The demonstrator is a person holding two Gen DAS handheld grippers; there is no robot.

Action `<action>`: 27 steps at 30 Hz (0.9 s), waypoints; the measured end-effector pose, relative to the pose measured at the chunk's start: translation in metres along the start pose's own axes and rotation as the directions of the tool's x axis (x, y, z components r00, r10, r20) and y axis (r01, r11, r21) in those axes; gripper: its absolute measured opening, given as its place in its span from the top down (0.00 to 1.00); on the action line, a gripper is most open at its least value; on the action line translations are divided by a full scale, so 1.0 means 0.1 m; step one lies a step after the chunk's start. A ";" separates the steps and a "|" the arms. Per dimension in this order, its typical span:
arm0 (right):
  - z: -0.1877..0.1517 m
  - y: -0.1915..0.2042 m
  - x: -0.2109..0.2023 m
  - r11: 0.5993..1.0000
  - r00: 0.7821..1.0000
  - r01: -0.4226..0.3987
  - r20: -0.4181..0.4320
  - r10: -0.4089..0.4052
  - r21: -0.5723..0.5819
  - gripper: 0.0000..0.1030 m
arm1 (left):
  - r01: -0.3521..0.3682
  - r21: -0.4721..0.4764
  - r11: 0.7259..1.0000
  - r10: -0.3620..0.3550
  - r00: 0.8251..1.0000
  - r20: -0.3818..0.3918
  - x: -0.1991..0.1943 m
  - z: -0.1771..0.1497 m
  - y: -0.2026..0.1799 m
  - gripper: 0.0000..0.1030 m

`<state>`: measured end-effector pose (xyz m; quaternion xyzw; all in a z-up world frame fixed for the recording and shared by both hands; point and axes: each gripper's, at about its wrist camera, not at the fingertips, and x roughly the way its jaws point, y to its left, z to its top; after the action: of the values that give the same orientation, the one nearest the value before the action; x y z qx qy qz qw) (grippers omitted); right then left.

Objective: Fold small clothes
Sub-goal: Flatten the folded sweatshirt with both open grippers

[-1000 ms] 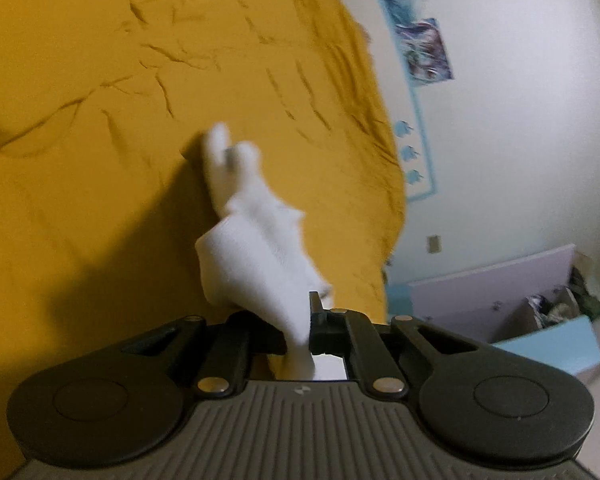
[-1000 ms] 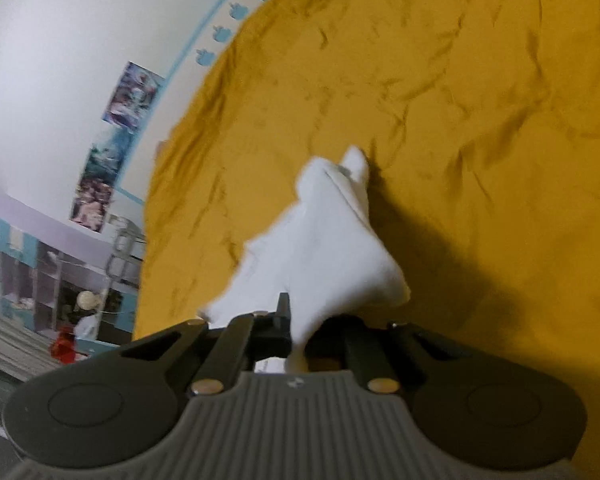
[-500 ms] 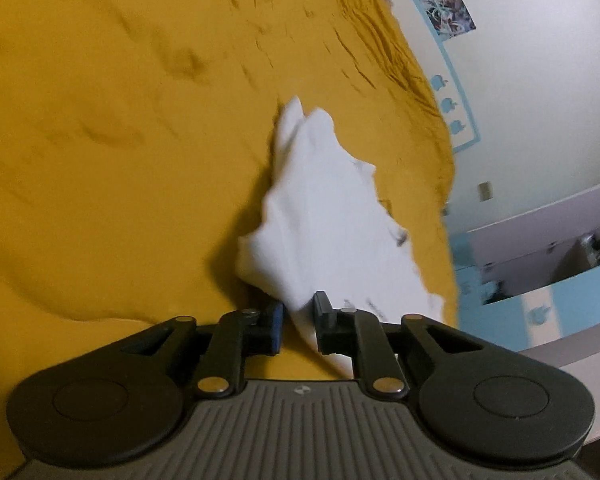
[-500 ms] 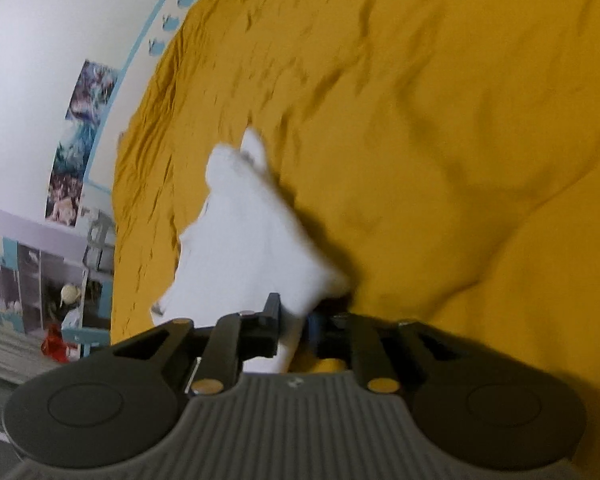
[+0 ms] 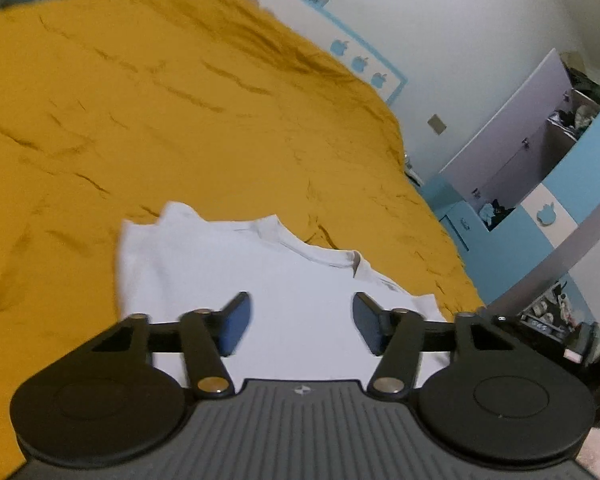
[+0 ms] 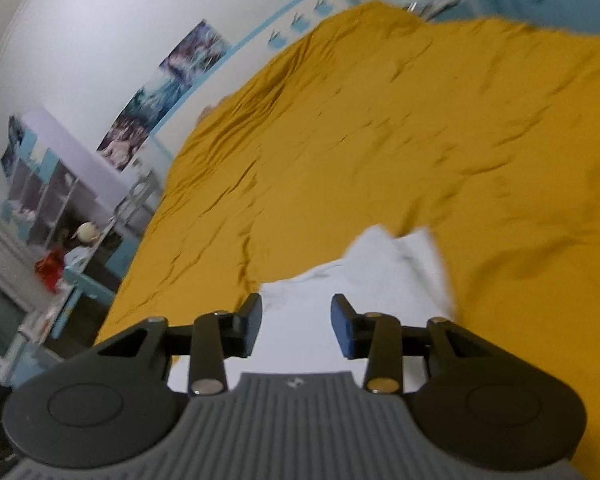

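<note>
The white T-shirt (image 5: 236,264) lies spread on the mustard-yellow bedspread (image 5: 140,120). Left gripper (image 5: 302,322) and right gripper (image 6: 296,328) hover over it, jaws opening, nothing pinched; its far edge looks blurred, perhaps folded.

Bedroom: mustard-covered bed (image 5: 180,120), wall posters (image 6: 168,88)

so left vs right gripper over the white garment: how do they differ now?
The left gripper stands with its jaws wider apart than the right gripper. The left looks over the small white garment's collar edge; the right looks over a rumpled corner. Shared: both jaws are opening with nothing pinched, and the cloth lies on the mustard-yellow bedspread.
</note>
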<state>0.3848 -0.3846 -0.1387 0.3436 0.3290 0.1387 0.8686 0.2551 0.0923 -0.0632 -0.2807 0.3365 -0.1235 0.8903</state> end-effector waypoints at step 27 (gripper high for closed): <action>-0.67 -0.15 -0.69 0.987 0.988 -0.137 -0.059 0.142 0.088 0.49 | -0.069 -0.046 0.997 0.068 0.997 -0.030 -0.61 -0.55 0.21 0.56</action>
<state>0.2887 -0.3940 -0.1534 0.3972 0.3376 0.1964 0.8305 0.1739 0.1113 -0.0766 -0.2881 0.3613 -0.0887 0.8824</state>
